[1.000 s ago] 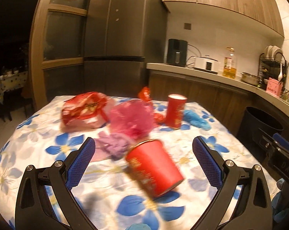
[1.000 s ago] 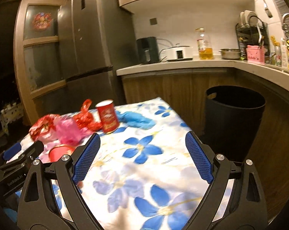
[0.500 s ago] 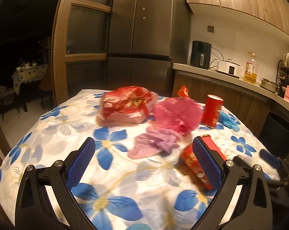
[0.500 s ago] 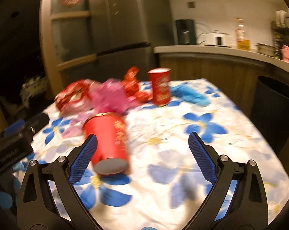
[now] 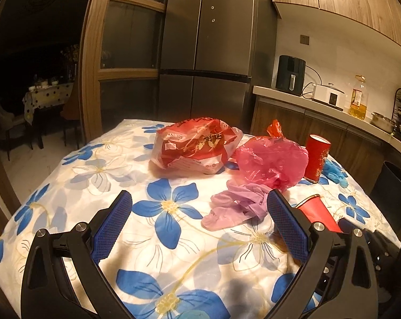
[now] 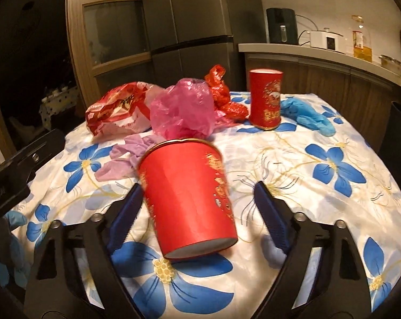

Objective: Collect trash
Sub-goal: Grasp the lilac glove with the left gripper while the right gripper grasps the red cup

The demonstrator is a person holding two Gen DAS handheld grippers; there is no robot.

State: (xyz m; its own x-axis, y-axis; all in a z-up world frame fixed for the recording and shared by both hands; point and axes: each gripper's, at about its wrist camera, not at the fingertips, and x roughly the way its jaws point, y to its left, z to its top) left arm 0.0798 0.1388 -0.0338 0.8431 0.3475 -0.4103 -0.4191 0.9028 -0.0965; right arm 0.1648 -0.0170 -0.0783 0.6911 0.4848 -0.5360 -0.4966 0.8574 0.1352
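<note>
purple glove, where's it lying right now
The purple glove lies flat on the flowered tablecloth, just in front of the pink bag. In the right wrist view it sits left of and behind the tipped red cup.

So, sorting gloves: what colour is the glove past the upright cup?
Blue glove, clearest in the right wrist view.

A cup [image 6: 189, 196] lies tipped between my right jaws; behind it gloves [image 6: 126, 156], bags [image 6: 183, 111], an upright cup [image 6: 265, 98].
</note>
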